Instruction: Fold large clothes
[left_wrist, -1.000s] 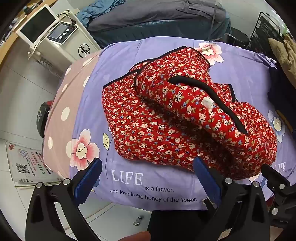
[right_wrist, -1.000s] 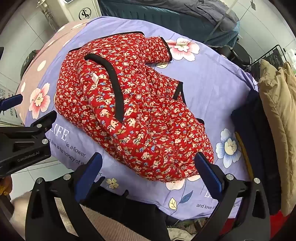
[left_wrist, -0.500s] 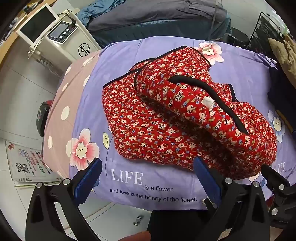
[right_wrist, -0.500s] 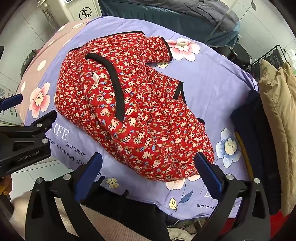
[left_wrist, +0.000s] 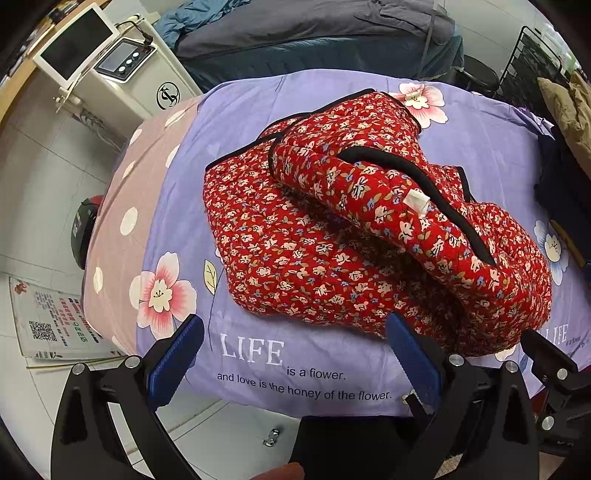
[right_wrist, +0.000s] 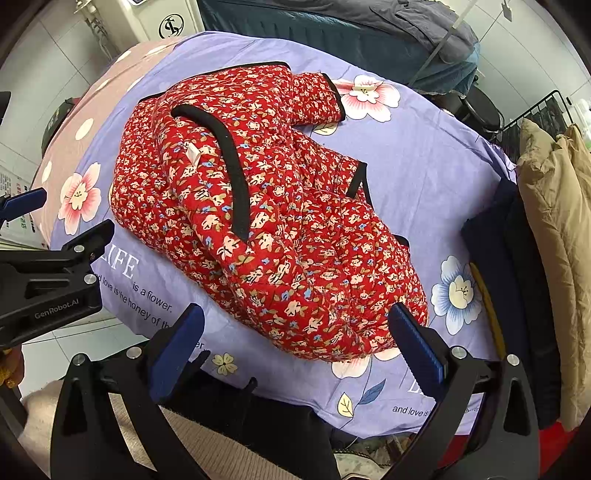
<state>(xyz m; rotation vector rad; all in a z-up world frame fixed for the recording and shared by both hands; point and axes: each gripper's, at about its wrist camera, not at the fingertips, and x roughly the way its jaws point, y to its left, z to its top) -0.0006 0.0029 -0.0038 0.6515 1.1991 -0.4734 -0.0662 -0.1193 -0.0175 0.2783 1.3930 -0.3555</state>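
A red floral quilted jacket (left_wrist: 332, 236) with black trim lies folded in a bulky bundle on the purple flowered sheet (left_wrist: 295, 369); it also shows in the right wrist view (right_wrist: 266, 221). A white label (left_wrist: 415, 201) sticks up near its black collar band. My left gripper (left_wrist: 295, 354) is open and empty, held just short of the bundle's near edge over the sheet's printed words. My right gripper (right_wrist: 295, 343) is open and empty at the bundle's near right end. The left gripper's body (right_wrist: 51, 280) shows at the left of the right wrist view.
A white machine with a screen (left_wrist: 110, 62) stands at the back left. A dark blue-grey bed (left_wrist: 332, 33) lies behind the table. Dark and tan clothes (right_wrist: 546, 258) are piled at the right. A leaflet (left_wrist: 48, 325) lies on the tiled floor at left.
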